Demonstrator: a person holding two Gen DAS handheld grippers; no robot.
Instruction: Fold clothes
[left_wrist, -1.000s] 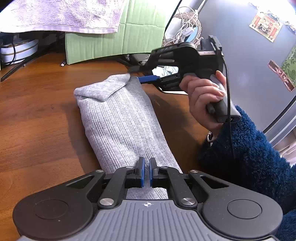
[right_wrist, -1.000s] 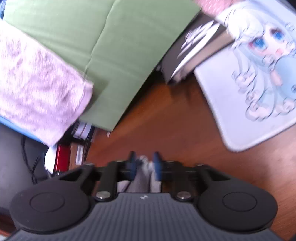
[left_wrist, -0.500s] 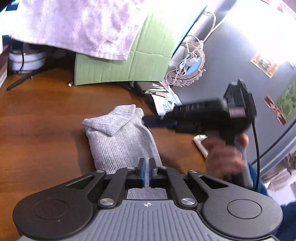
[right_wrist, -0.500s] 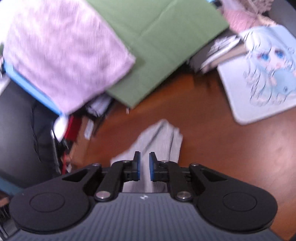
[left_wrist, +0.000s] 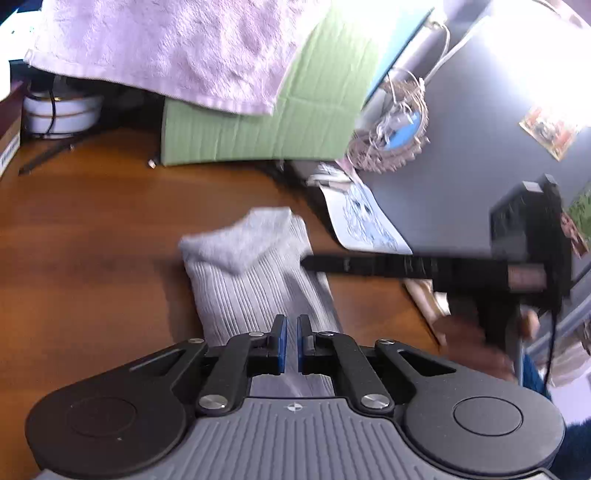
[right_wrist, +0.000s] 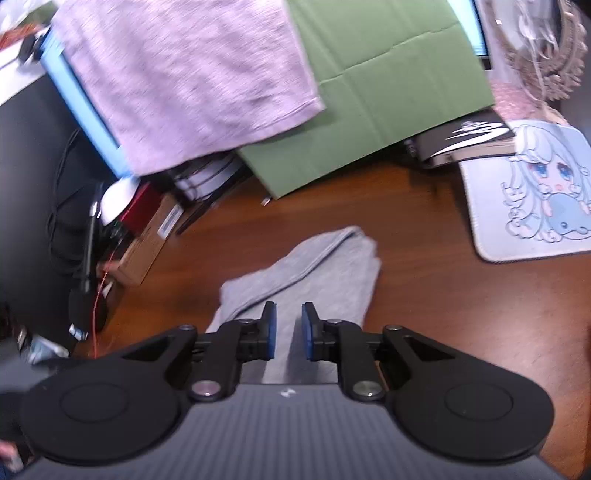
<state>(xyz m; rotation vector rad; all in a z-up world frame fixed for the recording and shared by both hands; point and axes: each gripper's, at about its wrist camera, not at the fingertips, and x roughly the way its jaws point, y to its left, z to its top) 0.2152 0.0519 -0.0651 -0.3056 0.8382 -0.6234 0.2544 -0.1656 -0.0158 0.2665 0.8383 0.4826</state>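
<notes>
The grey garment (left_wrist: 255, 284) is lying folded into a long narrow bundle on the wooden table (left_wrist: 92, 236), near the green cardboard (left_wrist: 266, 133). The left gripper (left_wrist: 291, 341) is hovering over its near end with jaws clenched on nothing. The right gripper (right_wrist: 288, 330) is opening its jaws, with no cloth between them. The loose flap at the far end could be springing open, because nothing is pressing it down now.
</notes>
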